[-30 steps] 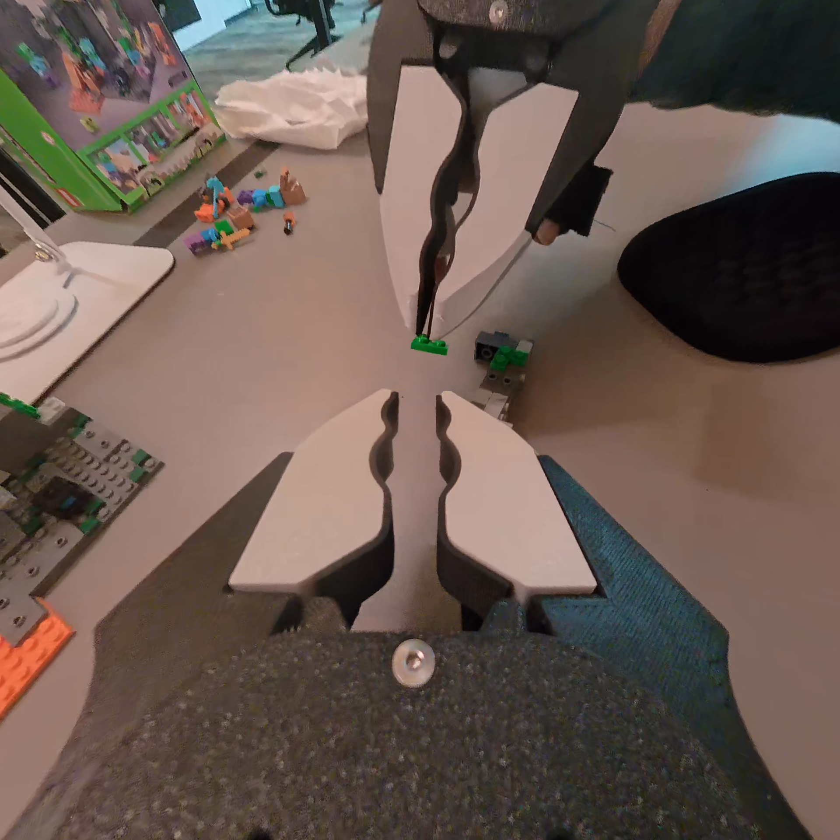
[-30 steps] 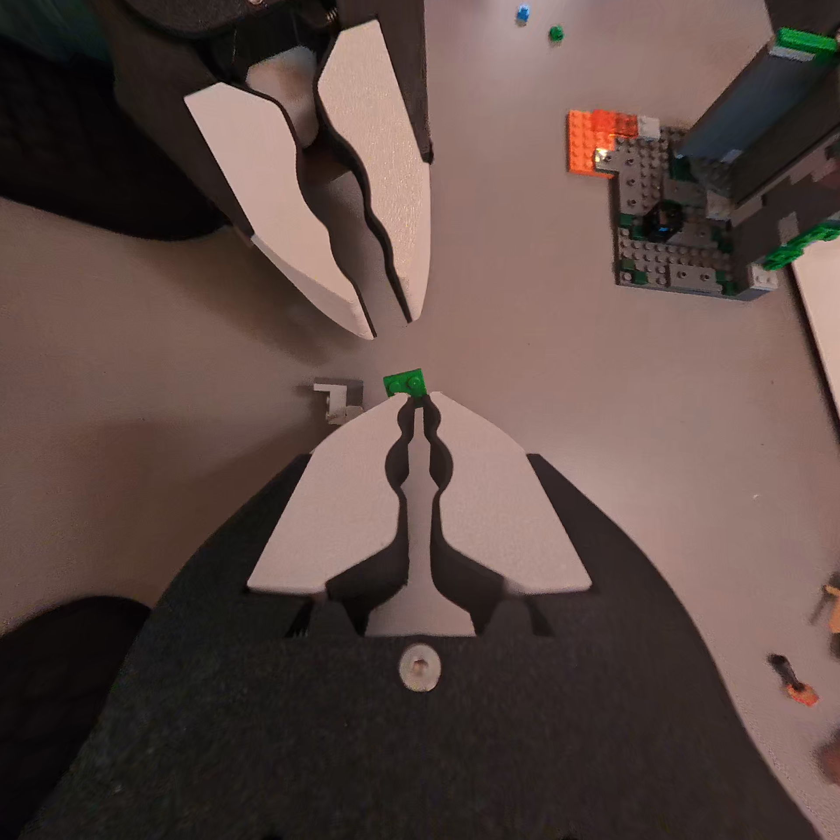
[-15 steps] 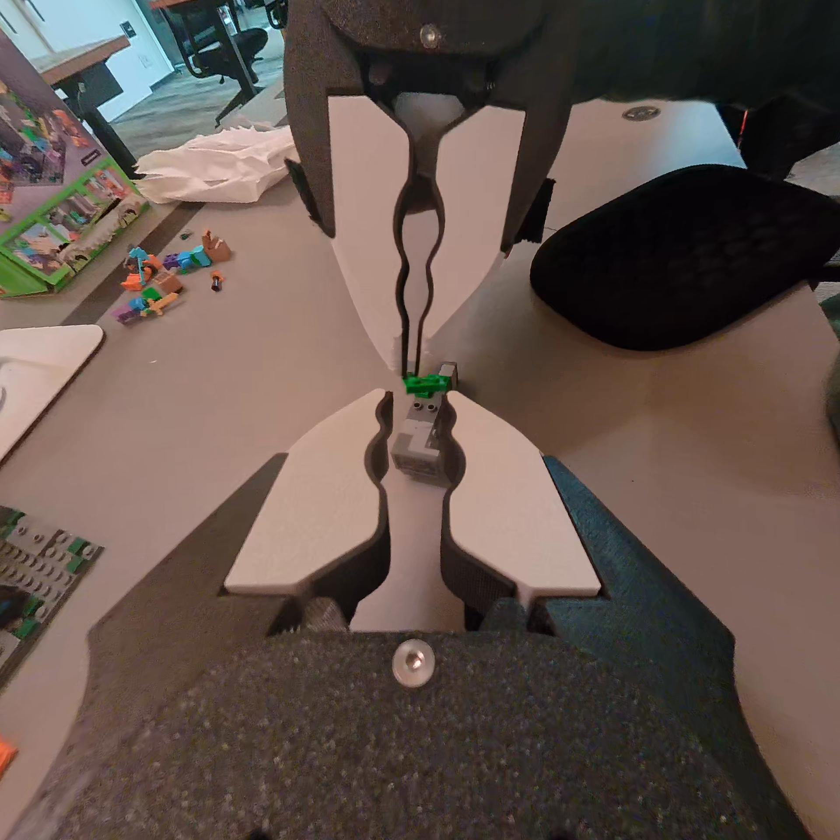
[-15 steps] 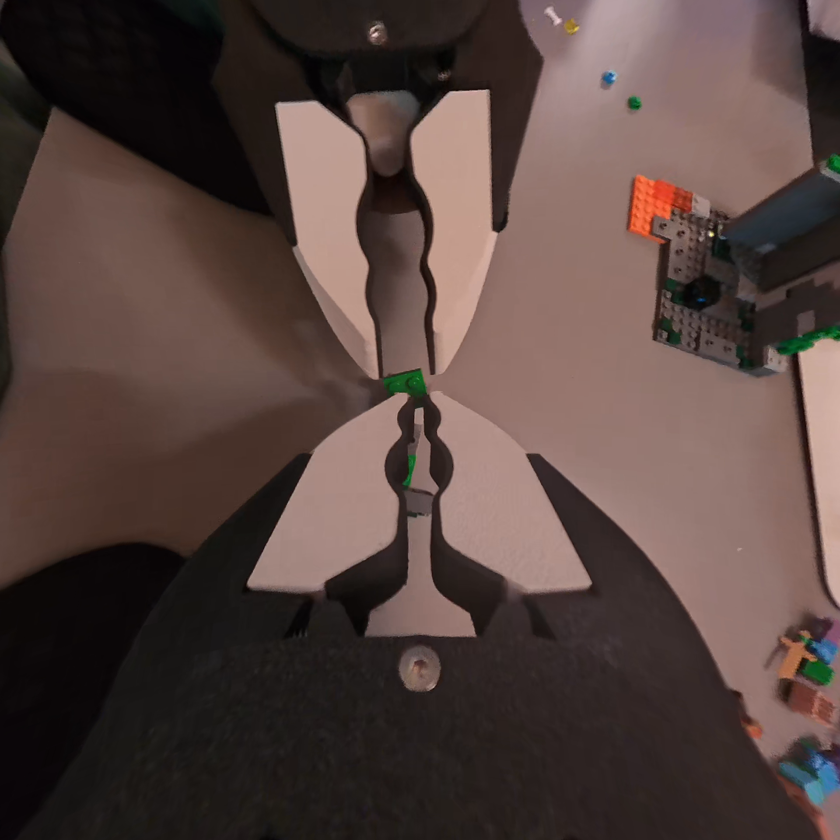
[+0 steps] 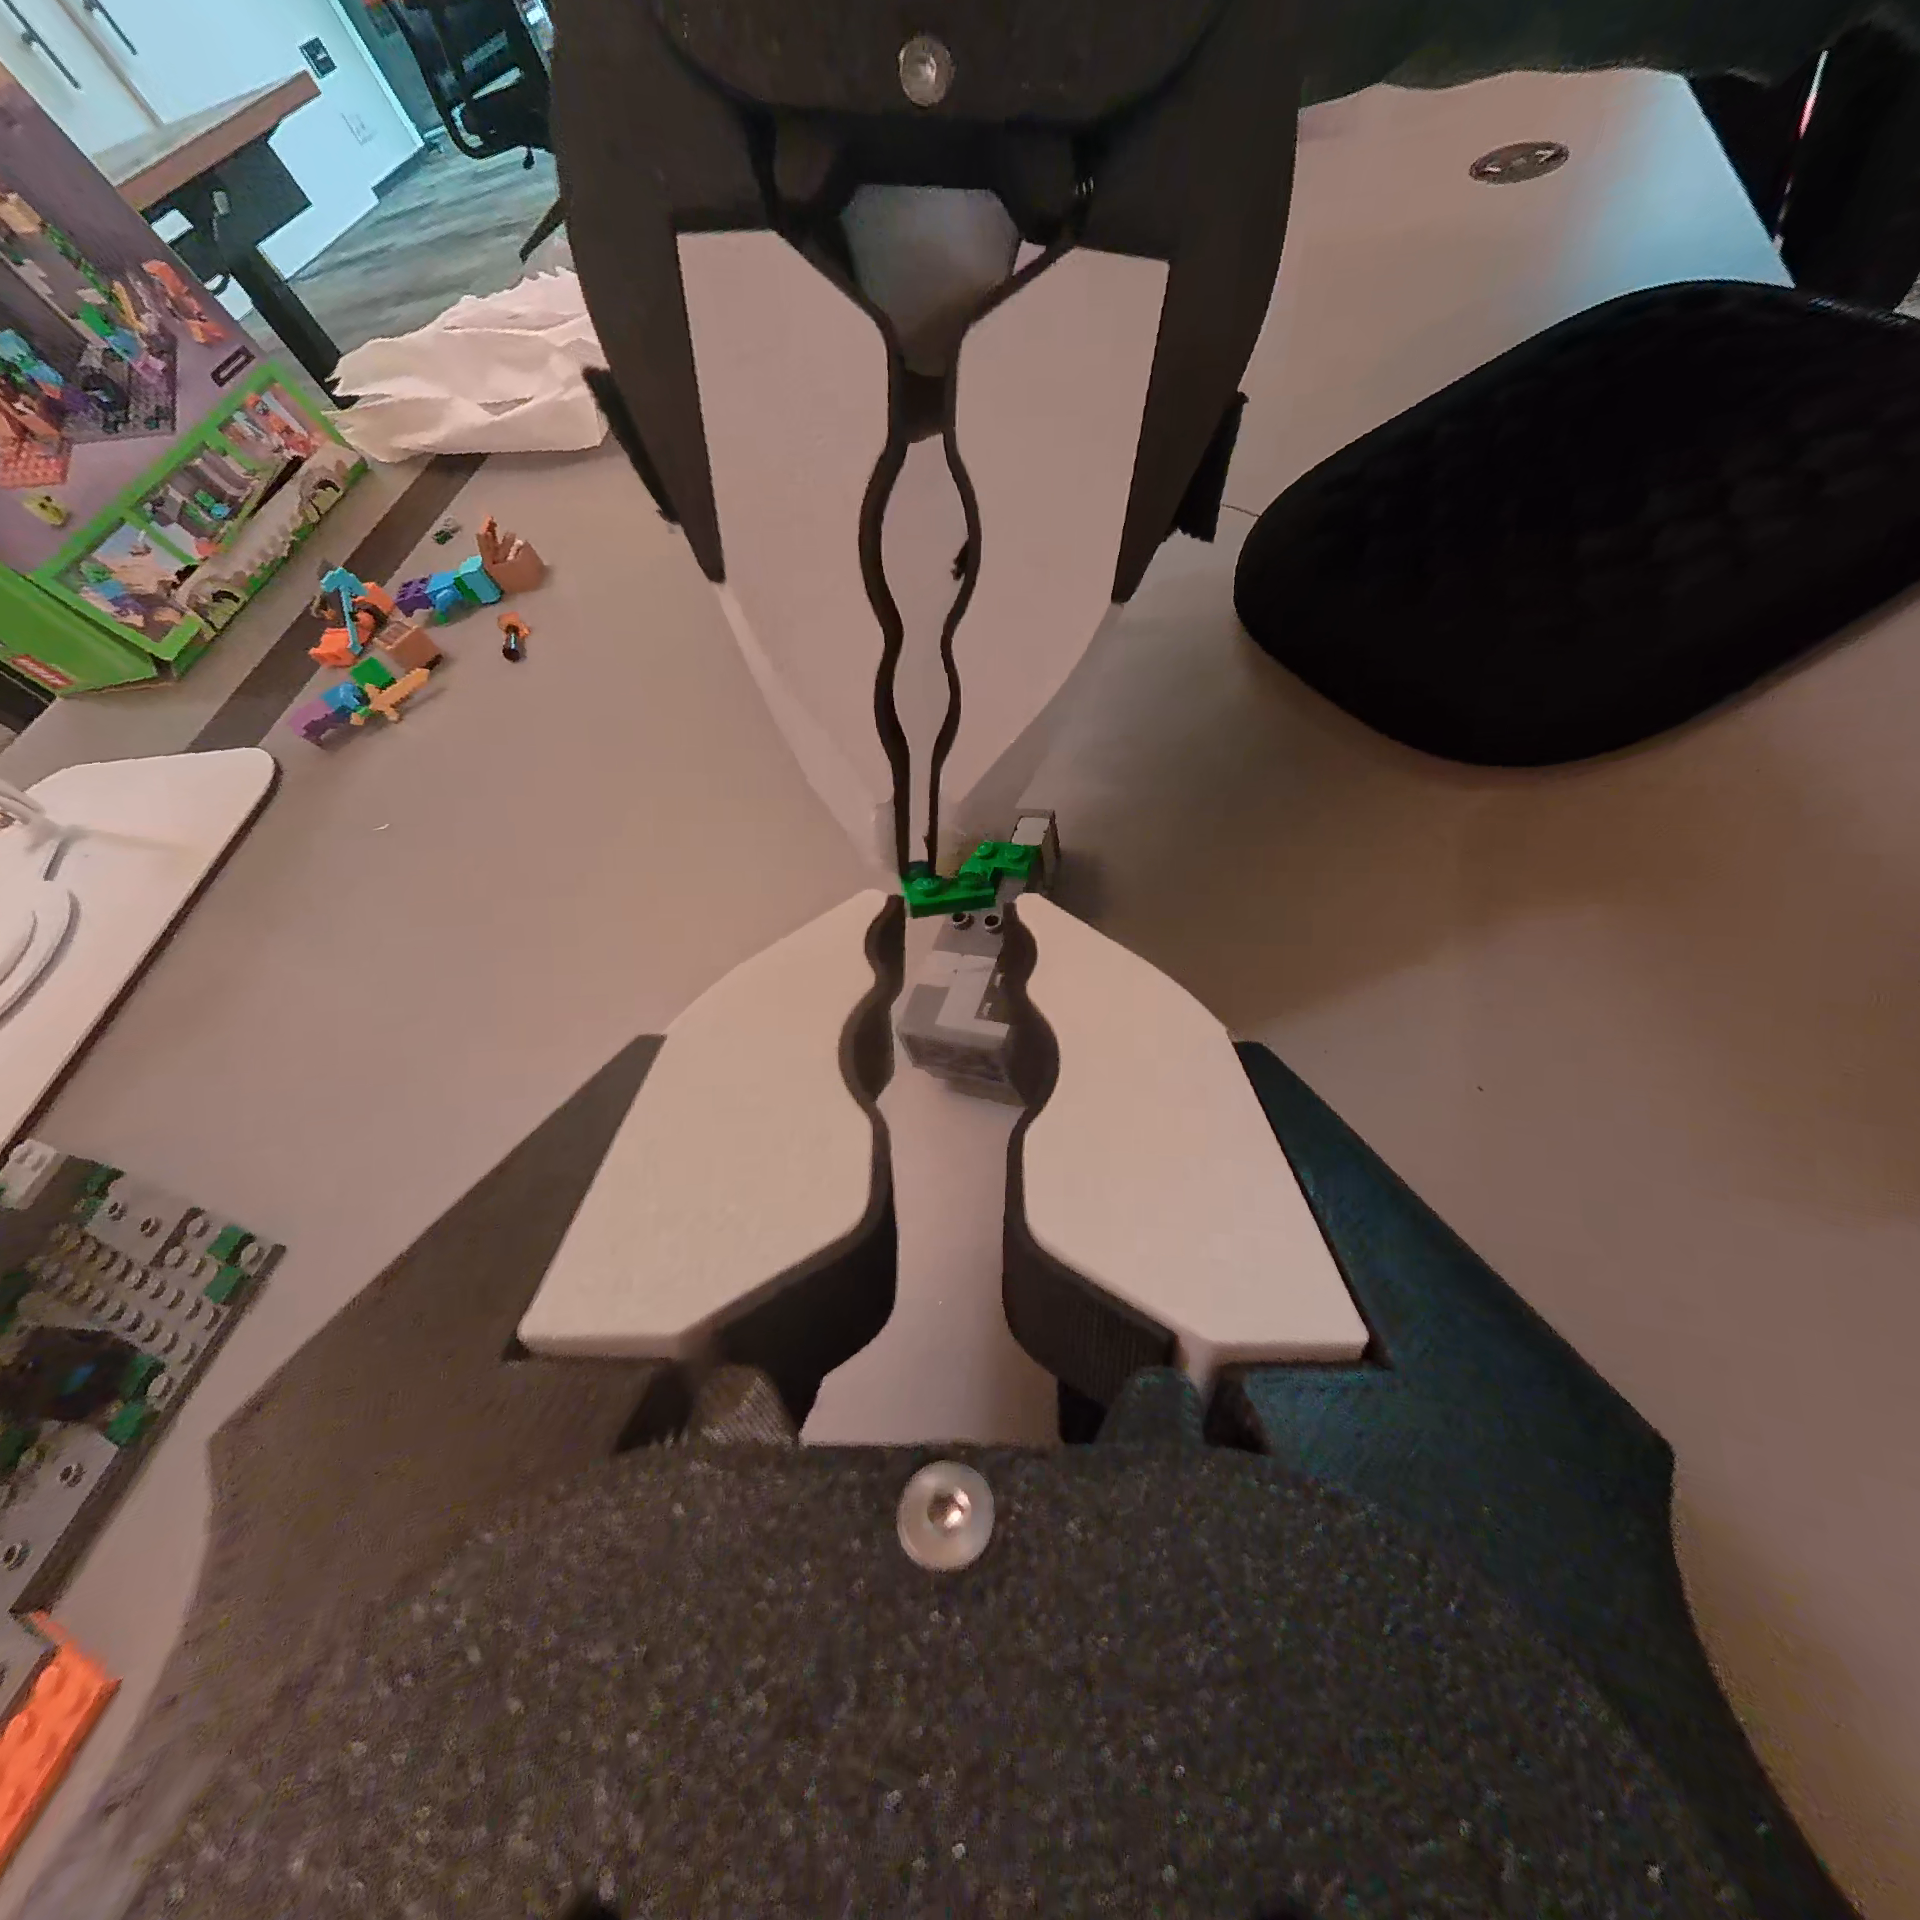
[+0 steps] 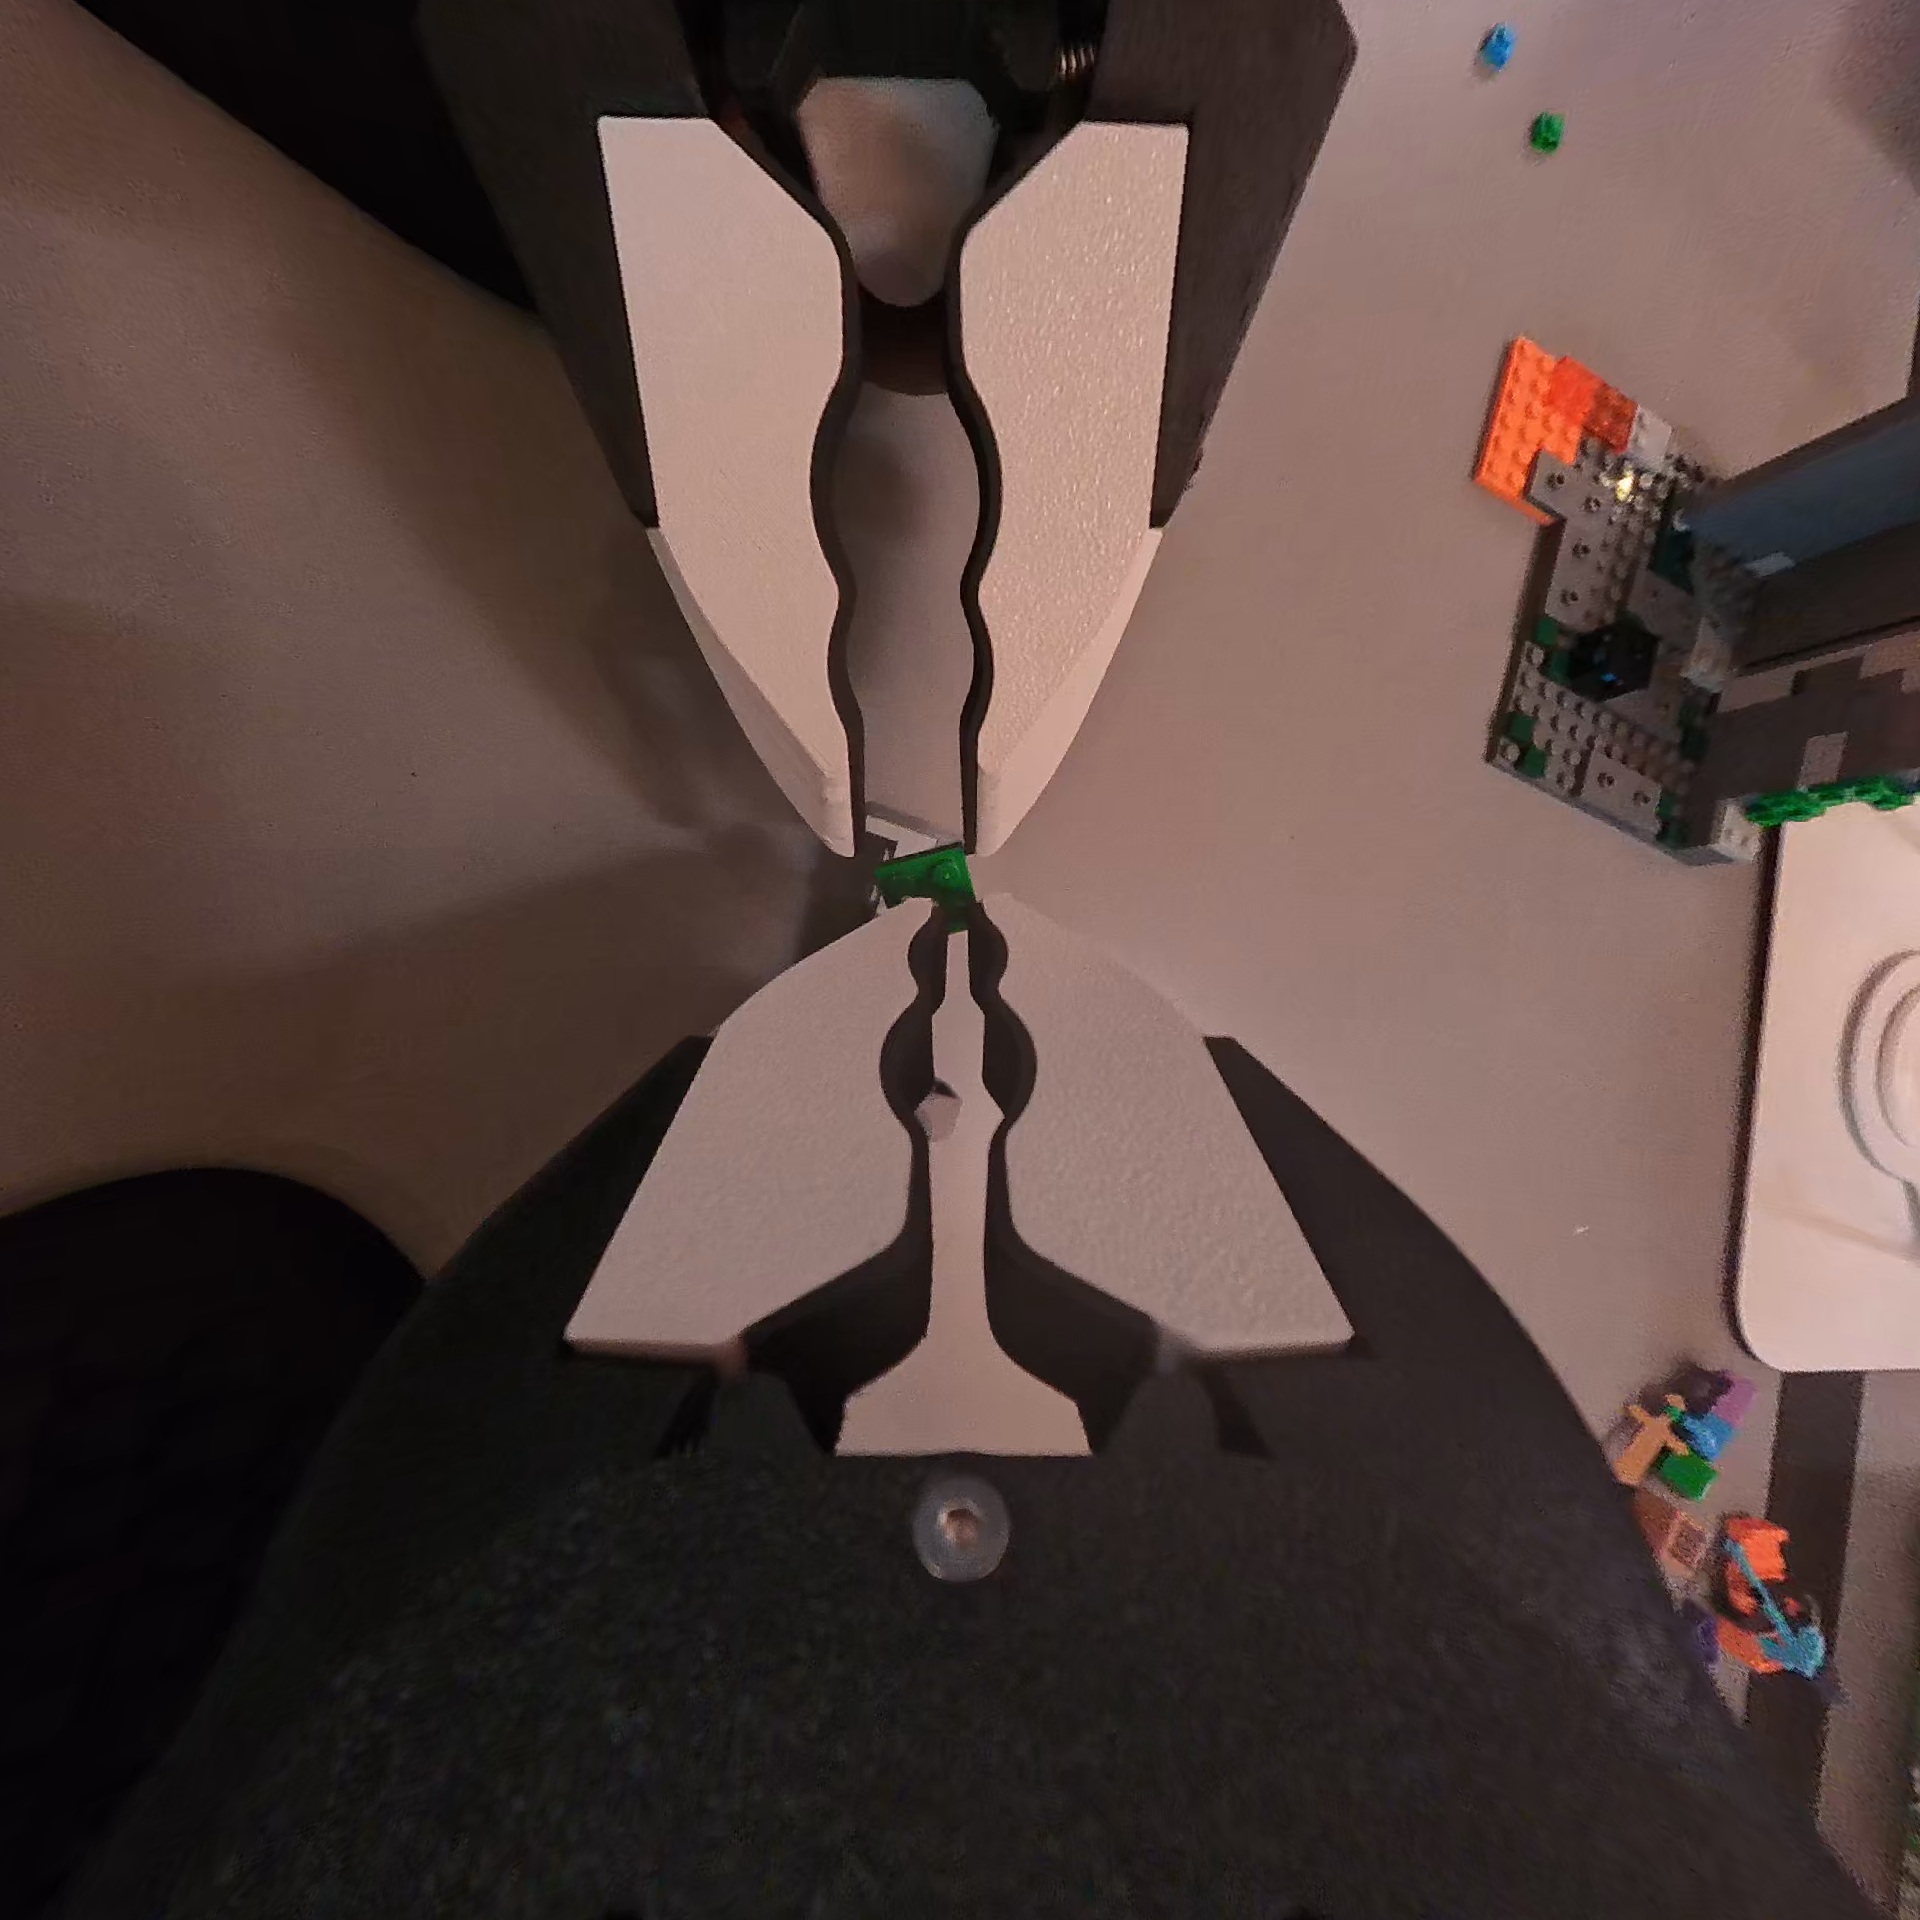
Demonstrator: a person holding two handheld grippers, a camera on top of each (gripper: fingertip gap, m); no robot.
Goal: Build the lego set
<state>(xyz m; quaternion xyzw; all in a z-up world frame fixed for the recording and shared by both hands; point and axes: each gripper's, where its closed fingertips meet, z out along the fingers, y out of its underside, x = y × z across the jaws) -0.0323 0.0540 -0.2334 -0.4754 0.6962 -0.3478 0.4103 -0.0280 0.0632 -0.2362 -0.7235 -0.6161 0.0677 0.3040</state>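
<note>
Dim, warm indoor light in both wide-angle wrist views.

Brightest at the far windowed room, upper left of the left view. Soft grey shadows fanned across the table (image 5: 1455,987) beneath the grippers. Strong fisheye bending at edges. Motion blur on the lego build (image 6: 1621,665) and loose pieces (image 6: 1714,1507) at right; near foreground soft.
</note>
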